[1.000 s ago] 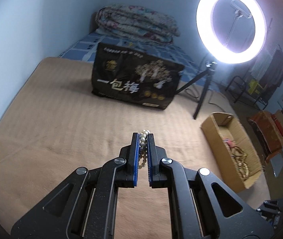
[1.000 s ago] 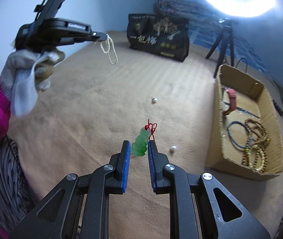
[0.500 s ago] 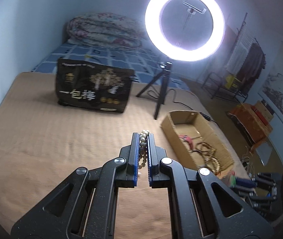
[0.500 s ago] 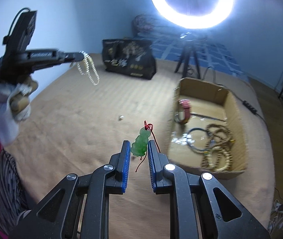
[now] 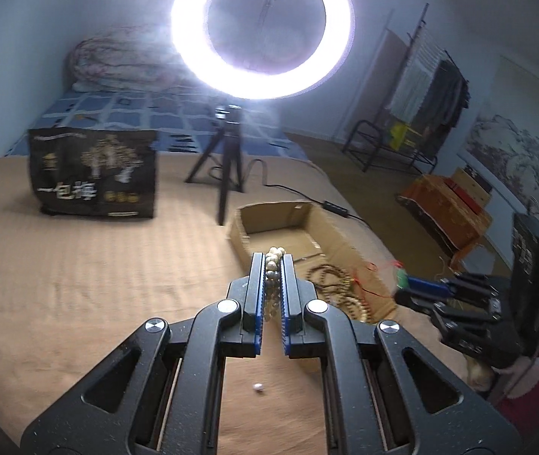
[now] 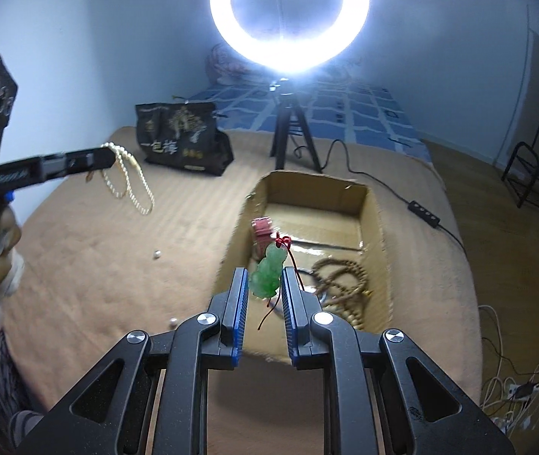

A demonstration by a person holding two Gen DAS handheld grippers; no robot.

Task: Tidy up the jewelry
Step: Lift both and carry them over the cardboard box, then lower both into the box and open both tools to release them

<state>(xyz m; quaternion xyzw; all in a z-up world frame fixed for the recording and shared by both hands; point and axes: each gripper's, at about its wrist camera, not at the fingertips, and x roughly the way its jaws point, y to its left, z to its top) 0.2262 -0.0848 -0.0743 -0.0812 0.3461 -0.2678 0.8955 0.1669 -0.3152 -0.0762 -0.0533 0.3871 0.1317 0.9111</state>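
Pinching round pearl beads (image 5: 272,265) and a carved jade pendant (image 6: 268,273)

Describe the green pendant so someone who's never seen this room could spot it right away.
Find the open cardboard box on the tan bedspread, in front of the ring light. Above its near end, the right gripper pinches the green pendant. It is the only translucent green piece, topped by a red knotted cord, unlike the brown bead strands in the box.

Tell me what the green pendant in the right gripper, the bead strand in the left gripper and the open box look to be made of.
Green pendant: looks like jade or glass; translucent, glossy, carved, on red cord.
Bead strand: pearl or pale wood, hard to tell; small round cream beads with slight sheen.
Open box: corrugated cardboard; matte brown, raw-cut edges.
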